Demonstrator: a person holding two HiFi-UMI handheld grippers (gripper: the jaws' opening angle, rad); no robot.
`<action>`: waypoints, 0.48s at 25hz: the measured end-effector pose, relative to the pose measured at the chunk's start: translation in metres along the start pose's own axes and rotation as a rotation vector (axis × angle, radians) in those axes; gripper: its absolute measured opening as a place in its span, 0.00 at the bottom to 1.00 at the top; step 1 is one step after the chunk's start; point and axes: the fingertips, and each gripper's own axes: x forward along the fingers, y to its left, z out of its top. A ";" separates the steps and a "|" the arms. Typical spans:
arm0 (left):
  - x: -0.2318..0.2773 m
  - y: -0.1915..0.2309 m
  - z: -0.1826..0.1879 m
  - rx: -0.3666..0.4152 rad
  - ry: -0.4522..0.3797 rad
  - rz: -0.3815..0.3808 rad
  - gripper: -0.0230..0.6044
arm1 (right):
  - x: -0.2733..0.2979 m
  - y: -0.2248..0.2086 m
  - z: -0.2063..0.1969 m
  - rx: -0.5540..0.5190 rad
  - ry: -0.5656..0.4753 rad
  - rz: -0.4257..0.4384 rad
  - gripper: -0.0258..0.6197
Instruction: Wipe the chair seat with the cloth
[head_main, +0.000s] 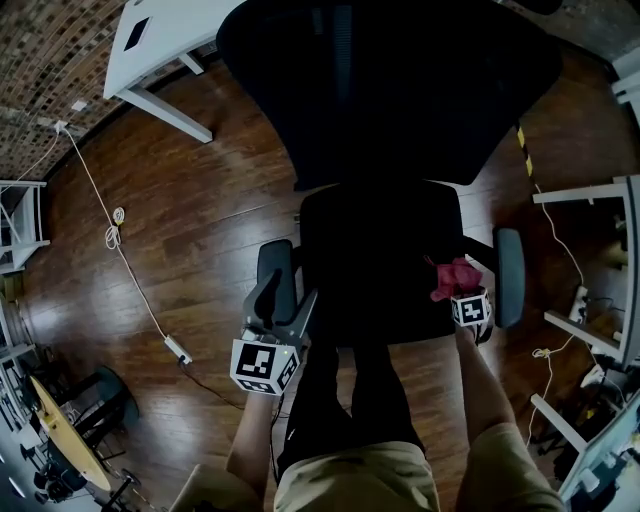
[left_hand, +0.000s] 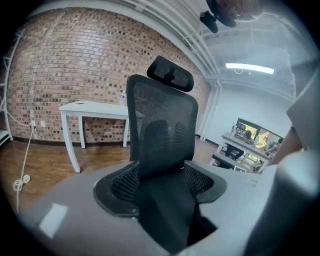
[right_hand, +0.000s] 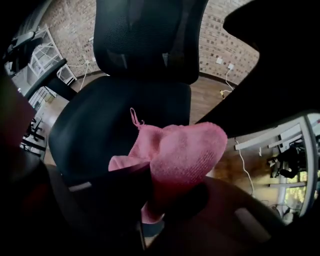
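Note:
The black office chair stands in front of me, its seat (head_main: 375, 260) dark and bare in the head view. My right gripper (head_main: 458, 293) is over the seat's front right corner, shut on a bunched pink cloth (head_main: 452, 277). In the right gripper view the cloth (right_hand: 177, 150) bulges out of the jaws above the seat (right_hand: 110, 115); whether it touches the seat I cannot tell. My left gripper (head_main: 277, 305) hovers by the left armrest (head_main: 274, 262). It is open (left_hand: 160, 184), with only the chair's mesh backrest (left_hand: 162, 125) showing beyond its pads (left_hand: 119, 181).
A white table (head_main: 165, 35) stands at the back left by the brick wall. A white cable and power strip (head_main: 177, 349) lie on the wood floor at left. White desk frames (head_main: 590, 195) and cables crowd the right. The right armrest (head_main: 508, 272) is just beside the cloth.

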 end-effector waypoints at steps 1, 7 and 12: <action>0.001 -0.001 0.002 0.002 -0.001 0.001 0.46 | 0.005 0.012 0.002 0.024 -0.016 0.027 0.10; -0.006 0.012 -0.002 0.006 0.000 0.022 0.46 | 0.006 0.248 0.069 0.071 -0.253 0.487 0.10; -0.010 0.017 -0.004 0.004 0.021 0.054 0.46 | -0.026 0.446 0.087 -0.113 -0.278 0.862 0.10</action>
